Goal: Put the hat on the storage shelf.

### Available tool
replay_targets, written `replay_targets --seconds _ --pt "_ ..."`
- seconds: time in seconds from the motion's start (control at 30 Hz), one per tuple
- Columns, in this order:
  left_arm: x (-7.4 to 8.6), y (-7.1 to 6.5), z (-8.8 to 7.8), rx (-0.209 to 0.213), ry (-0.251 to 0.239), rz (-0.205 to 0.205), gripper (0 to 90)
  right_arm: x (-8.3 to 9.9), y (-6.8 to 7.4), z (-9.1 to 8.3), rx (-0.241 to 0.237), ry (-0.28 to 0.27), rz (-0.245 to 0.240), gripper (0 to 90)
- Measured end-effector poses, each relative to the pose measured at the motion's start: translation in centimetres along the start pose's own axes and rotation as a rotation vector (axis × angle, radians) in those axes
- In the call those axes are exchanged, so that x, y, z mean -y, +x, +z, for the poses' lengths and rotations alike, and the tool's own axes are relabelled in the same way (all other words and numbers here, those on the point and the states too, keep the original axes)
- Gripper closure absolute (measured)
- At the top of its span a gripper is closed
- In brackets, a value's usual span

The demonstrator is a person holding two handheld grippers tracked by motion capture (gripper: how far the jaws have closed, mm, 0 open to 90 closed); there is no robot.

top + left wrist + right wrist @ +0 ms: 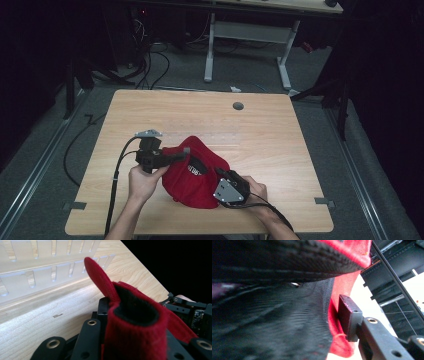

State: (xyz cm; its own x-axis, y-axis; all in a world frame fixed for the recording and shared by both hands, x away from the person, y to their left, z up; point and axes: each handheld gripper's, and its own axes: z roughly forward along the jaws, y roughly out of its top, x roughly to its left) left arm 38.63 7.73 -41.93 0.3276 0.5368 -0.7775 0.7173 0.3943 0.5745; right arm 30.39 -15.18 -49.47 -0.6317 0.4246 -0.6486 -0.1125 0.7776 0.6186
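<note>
— Why do you hold the red fabric cap with the black lining (196, 172) from two sides?

— I judge you want it stretched open. Your left tool (176, 157) comes from the left of the frame and pinches one edge of the cap; your right tool (223, 176) comes from the lower right and pinches the opposite edge. The cap sits in the lower middle of the high view, on the light wooden counter (260, 130), partly raised between your two tools.

— What do the tool cameras add?

— In the left gripper view the red cloth (132, 325) rises between the black jaws, folded, with the dark lining visible inside; the jaws are pressed on it. In the right gripper view one black pad (348, 315) presses on the red edge, and the black mesh lining (272, 322) covers the left of the frame; the other jaw is hidden behind it.

— And the high view?

— It shows a patch (196, 170) on the cap; what it says I cannot read.
</note>
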Motion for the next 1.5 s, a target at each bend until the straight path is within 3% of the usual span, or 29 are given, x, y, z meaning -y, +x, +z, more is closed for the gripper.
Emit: replay_targets --seconds 0.3,0.43,0.57,0.8,0.83,1.0,1.3,1.33,1.37,1.5 --pt "-0.3 0.2 -0.1 0.018 -0.01 -0.01 71.0 -0.3 0.4 -0.5 -0.063 -0.002 -0.027 79.9" --pt "-0.3 0.5 -0.3 0.022 -0.032 0.0 68.0 -0.9 0.8 -0.8 -0.088 0.006 -0.064 82.6" --pt "-0.6 0.9 -0.7 0.017 -0.064 -0.007 57.6 -1.0 1.0 -0.9 -0.099 0.021 -0.073 83.6" --pt "-0.7 1.0 -1.6 0.015 -0.133 0.028 42.5 -1.0 0.8 -1.4 -0.106 0.027 -0.065 83.7" --pt "-0.8 1.0 -2.2 0.025 -0.164 0.035 41.3 -1.0 0.7 -1.5 -0.111 0.026 -0.061 83.7" --pt "-0.9 1.3 -3.0 0.046 -0.212 0.044 34.8 -0.9 -0.1 -2.1 -0.115 0.009 -0.014 83.7" --pt "-0.8 1.9 -3.7 0.064 -0.248 0.04 32.8 -0.7 -0.1 -2.2 -0.126 0.025 -0.013 83.6" --pt "-1.1 1.9 -4.3 0.085 -0.274 0.014 32.8 -0.6 -0.2 -2.2 -0.124 0.034 -0.003 83.6" --pt "-1.2 1.9 -4.6 0.086 -0.284 0.014 32.7 -0.5 -0.4 -2.2 -0.121 0.031 -0.003 83.6" --pt "-1.2 2.4 -4.8 0.063 -0.3 0.038 30.4 -0.3 -0.7 -2.4 -0.123 0.023 0.023 83.6"
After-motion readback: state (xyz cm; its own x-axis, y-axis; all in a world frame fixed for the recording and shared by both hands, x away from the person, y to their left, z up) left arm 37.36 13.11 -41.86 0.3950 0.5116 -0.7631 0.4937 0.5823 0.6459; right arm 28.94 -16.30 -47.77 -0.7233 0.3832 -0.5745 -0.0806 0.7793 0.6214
